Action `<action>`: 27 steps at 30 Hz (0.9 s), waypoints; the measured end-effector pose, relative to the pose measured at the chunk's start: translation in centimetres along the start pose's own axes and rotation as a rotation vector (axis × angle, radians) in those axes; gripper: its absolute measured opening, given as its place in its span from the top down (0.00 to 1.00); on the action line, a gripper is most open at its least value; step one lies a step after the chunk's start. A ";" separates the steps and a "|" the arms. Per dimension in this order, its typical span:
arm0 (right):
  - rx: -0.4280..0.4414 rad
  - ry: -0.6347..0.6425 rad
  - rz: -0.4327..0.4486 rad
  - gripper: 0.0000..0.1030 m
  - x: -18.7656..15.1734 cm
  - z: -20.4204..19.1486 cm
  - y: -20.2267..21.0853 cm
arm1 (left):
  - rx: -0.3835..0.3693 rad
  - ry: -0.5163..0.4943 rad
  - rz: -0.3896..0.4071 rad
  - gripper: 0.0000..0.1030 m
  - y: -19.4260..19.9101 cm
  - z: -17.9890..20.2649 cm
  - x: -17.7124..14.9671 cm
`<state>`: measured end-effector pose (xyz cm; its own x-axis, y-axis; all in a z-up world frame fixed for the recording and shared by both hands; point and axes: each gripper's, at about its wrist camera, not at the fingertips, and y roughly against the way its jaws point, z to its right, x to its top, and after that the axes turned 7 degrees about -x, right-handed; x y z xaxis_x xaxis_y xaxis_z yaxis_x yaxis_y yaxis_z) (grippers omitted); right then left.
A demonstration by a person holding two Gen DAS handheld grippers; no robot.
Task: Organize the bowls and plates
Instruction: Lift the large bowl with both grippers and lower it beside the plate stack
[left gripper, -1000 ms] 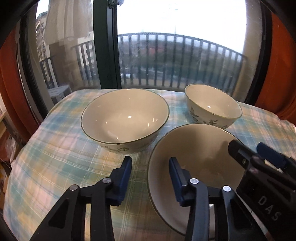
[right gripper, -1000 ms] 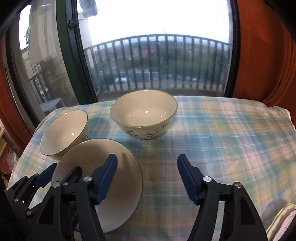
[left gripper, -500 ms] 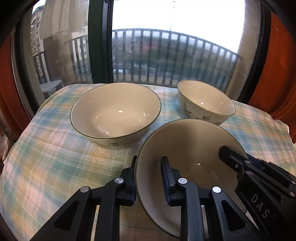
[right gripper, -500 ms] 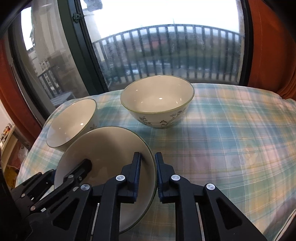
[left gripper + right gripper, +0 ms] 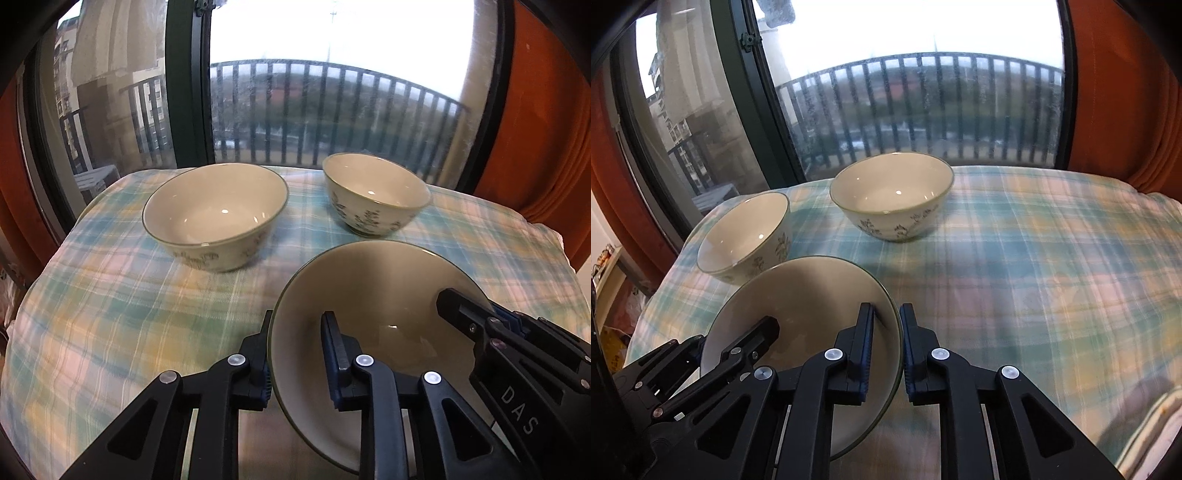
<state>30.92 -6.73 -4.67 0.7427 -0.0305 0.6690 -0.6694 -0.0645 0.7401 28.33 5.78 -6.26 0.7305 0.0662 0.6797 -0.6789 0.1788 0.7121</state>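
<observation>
A cream deep plate with a green rim [image 5: 384, 295] is held off the checked tablecloth [image 5: 110, 295] by both grippers. My left gripper [image 5: 297, 325] is shut on its left rim. My right gripper [image 5: 886, 314] is shut on its right rim, and the plate shows there too [image 5: 805, 295]. A large floral bowl [image 5: 216, 214] stands at the back left in the left wrist view and appears in the right wrist view [image 5: 746, 236]. A smaller floral bowl [image 5: 375, 195] stands at the back right, also seen in the right wrist view [image 5: 892, 195].
The table stands against a window with a dark frame [image 5: 186, 81] and a balcony railing behind. Orange curtains [image 5: 1126, 92] hang at both sides. The cloth [image 5: 1052, 277] stretches to the right of the plate. A pale cloth edge [image 5: 1152, 435] lies at the near right.
Both grippers closed from open onto opposite rims of the plate. The plate has since risen off the cloth and the bowls look farther away.
</observation>
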 end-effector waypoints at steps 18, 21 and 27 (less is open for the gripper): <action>-0.061 -0.028 0.012 0.83 -6.6 3.9 7.0 | -0.065 -0.057 -0.012 0.79 4.2 3.9 -5.8; -0.063 -0.039 0.010 0.83 -7.7 4.7 8.0 | -0.072 -0.070 -0.012 0.79 4.8 4.9 -6.9; -0.076 -0.051 0.013 0.83 -9.7 6.1 9.6 | -0.084 -0.084 -0.019 0.79 5.9 6.6 -8.8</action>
<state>17.41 -13.15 -4.42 0.7328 -0.0815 0.6755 -0.6770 0.0116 0.7359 17.37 -0.22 -6.86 0.7322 -0.0197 0.6808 -0.6534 0.2616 0.7103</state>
